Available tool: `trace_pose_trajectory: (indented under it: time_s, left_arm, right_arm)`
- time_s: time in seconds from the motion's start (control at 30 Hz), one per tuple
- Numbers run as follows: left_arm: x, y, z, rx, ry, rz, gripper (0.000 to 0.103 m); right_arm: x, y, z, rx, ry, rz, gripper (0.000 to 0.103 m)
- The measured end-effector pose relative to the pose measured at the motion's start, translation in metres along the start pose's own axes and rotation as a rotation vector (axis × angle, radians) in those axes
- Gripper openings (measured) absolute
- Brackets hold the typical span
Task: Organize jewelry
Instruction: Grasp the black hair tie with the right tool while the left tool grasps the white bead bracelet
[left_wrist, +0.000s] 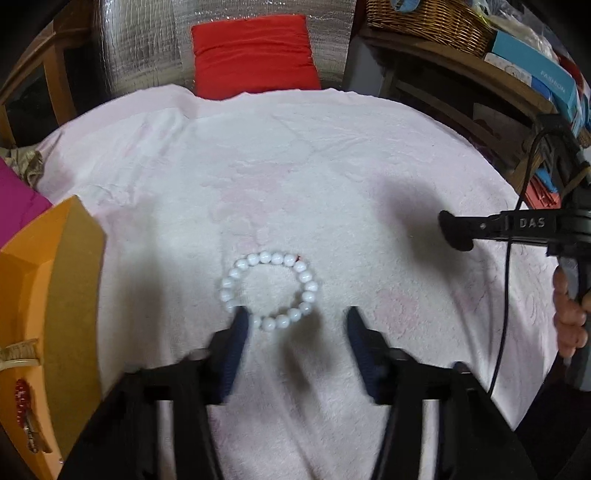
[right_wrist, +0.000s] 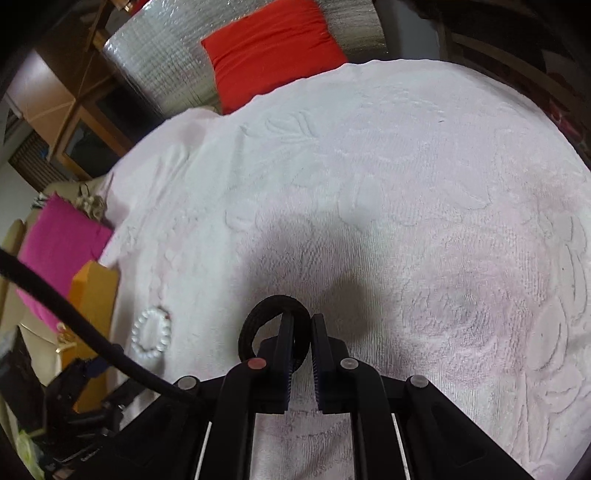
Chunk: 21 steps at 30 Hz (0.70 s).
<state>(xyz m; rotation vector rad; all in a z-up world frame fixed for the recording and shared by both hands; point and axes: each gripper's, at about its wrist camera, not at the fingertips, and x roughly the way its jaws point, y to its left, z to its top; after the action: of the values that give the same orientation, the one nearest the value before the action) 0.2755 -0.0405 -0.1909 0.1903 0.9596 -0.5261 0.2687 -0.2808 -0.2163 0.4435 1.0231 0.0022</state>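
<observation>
A white bead bracelet (left_wrist: 270, 290) lies flat on the pale pink towel (left_wrist: 295, 166); it also shows in the right wrist view (right_wrist: 151, 333). My left gripper (left_wrist: 295, 317) is open, its left fingertip touching the bracelet's near-left beads, its right finger apart from it. An orange jewelry box (left_wrist: 40, 295) stands open at the left, holding a red bead piece (left_wrist: 21, 400). My right gripper (right_wrist: 303, 323) is shut on a black band ring (right_wrist: 266, 317), held above the towel; it shows in the left wrist view (left_wrist: 454, 230) at the right.
A red cushion (left_wrist: 255, 51) lies beyond the towel's far edge. A magenta cloth (left_wrist: 18, 195) sits behind the box. A wicker basket (left_wrist: 432, 18) and blue boxes (left_wrist: 535, 70) stand on a shelf at the right. A black cable (left_wrist: 517, 206) hangs by the right gripper.
</observation>
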Motion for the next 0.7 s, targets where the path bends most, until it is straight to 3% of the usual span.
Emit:
trace_pose_trajectory:
  time_s: [0.07, 0.2, 0.43, 0.53, 0.7]
  left_arm:
    - [0.004, -0.003, 0.002, 0.019, 0.005, 0.008, 0.035]
    - [0.010, -0.009, 0.004, 0.046, 0.009, 0.012, 0.035]
    - [0.031, -0.014, 0.007, 0.056, 0.049, 0.030, 0.034]
    - [0.031, -0.015, 0.008, 0.048, 0.049, 0.004, 0.017]
    - [0.031, -0.020, 0.009, 0.046, 0.042, -0.010, 0.014]
  right_arm:
    - [0.006, -0.002, 0.001, 0.014, 0.014, -0.001, 0.010]
    - [0.021, -0.012, 0.005, 0.053, 0.059, 0.005, 0.010]
    - [0.025, -0.010, 0.008, 0.037, 0.054, 0.006, 0.011]
    - [0.024, -0.013, 0.007, 0.040, 0.053, 0.018, 0.012]
    - [0.024, -0.016, 0.006, 0.038, 0.052, 0.035, 0.012]
